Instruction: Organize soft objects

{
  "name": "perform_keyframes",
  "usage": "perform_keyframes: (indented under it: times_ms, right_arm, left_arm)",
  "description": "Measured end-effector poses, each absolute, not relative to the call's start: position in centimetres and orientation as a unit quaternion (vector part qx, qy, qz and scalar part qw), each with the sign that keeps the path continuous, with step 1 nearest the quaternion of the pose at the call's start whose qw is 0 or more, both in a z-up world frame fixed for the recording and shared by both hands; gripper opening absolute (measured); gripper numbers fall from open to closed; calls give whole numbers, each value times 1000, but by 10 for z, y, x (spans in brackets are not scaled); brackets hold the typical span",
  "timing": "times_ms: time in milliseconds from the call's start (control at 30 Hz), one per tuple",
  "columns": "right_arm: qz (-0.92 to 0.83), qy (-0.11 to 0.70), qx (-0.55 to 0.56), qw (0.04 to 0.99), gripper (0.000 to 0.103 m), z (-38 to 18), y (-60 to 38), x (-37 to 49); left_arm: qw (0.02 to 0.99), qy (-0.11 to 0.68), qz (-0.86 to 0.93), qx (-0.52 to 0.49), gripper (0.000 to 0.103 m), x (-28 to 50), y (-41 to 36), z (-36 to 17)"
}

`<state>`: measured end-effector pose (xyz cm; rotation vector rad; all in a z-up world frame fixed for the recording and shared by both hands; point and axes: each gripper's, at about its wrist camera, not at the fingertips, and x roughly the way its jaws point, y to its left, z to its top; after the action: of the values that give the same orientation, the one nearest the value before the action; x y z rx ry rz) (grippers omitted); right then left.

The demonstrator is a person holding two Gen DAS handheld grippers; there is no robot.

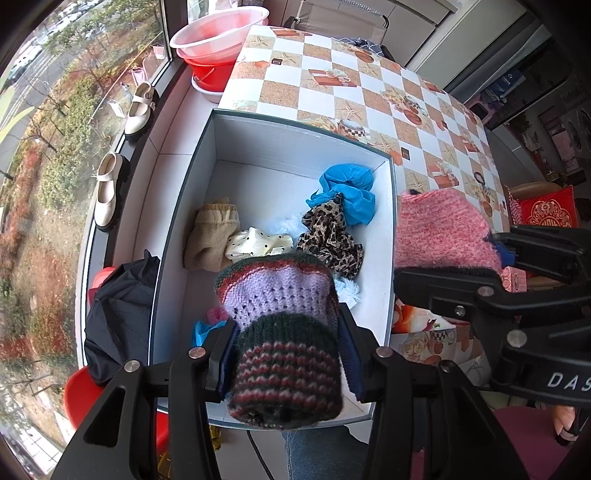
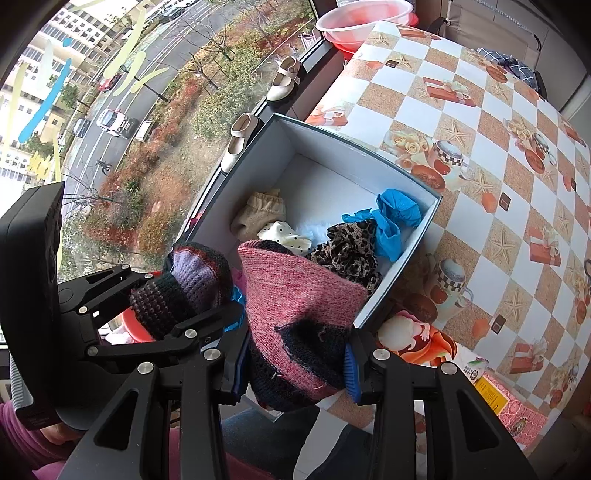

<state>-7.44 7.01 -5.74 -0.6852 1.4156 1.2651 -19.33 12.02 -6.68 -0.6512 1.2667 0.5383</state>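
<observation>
Closest to the left wrist camera is a striped knit piece (image 1: 284, 347), purple, dark green and red, and the left gripper (image 1: 286, 354) has its jaws clamped on it from both sides. It hangs over the near end of the white box (image 1: 295, 144), which sits at the near left corner of the checkered tabletop (image 1: 369, 88).

Over on the right, the right gripper (image 2: 295, 363) has its jaws pinched on a pink knit piece (image 2: 299, 299) with a dark navy cuff, held just over the box's near right corner. In the left wrist view that pink knit sits right of the box wall, above the tabletop.

Already lying in the box: a beige sock (image 1: 210, 236) on the left, a cream polka-dot cloth (image 1: 258, 242) beside it, a leopard print scarf (image 1: 328, 236) touching that, and a blue cloth (image 1: 351, 192) at the far right corner. Some white fluffy bits and another blue scrap peek out near the striped knit, can't tell what they are.

Left of the box there's a black bag (image 1: 118, 314), and a pair of cream shoes (image 1: 110, 192) on the window ledge. Pink and red basins (image 1: 218, 33) are stacked at the far end.
</observation>
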Motion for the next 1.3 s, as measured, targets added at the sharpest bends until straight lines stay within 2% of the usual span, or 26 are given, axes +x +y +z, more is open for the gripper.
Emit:
perform_keyframes:
  times_ms: [167,200,267,333,367,400,533,767,967,1300]
  right_arm:
    - [533,589,-286,536,44,-55,77,-75]
    - [533,589,-284,536,44,-55,78,-75]
    - [529,592,-280,539,51,-54,78,-73]
    - [526,594,-276,543,79,-54,76,-70]
    - [523,595,-275,545,87,-54,76,-68]
    - [518,594,-276,551,102,-53,75,-66]
    - [516,594,-257,562,102,-46,66,-55]
    - [495,623,-208,568,102,-40,37,-40]
    - [464,647,-145,587,102,-33,-5,-26]
    - [475,621,-116,613,102,-8,-62,-13]
  left_arm:
    - [726,577,258,-272,77,-192,119,-63]
    - [725,578,262,-269,78,-191,119,-63]
    - [719,585,262,-269,79,-189,119,-66]
    - [711,591,261,-277,81,-188,120,-70]
    - [709,592,266,-278,82,-189,121,-72]
    - [708,589,269,-282,83,-189,122,-73]
    - [702,576,267,-323,103,-191,130,-82]
    - [707,571,224,-352,103,-177,129,-90]
    - [713,603,186,-305,103,-149,106,-82]
    - [733,595,190,-269,103,-123,60,-57]
